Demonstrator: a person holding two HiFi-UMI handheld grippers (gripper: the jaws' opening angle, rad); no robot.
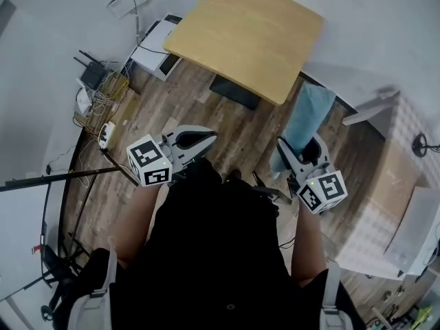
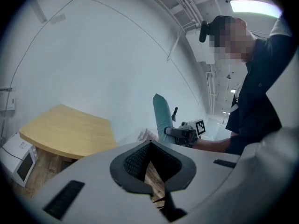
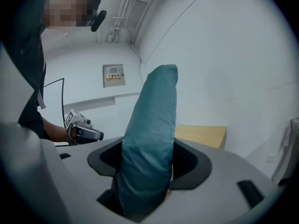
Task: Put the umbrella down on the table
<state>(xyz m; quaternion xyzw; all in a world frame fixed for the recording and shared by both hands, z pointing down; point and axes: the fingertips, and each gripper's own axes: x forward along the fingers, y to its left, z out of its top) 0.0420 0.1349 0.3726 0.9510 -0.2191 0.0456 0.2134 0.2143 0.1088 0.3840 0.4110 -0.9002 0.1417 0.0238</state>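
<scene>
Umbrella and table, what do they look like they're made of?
The umbrella, clamped in the right tool, looks like thin matte teal fabric, probably a synthetic weave: it is softly puffed, with shallow folds and no shine. The table has a pale, smooth wood-look top with faint grain. Whether that is solid wood, veneer or laminate cannot be told.

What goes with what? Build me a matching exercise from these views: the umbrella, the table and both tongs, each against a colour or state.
Things
1. umbrella
2. table
3. left tongs
4. right tongs

Colour or state
A. shut, with nothing between
B. light wood
C. teal, folded
D. shut on the umbrella

Pairs: 1-C, 2-B, 3-A, 4-D
</scene>
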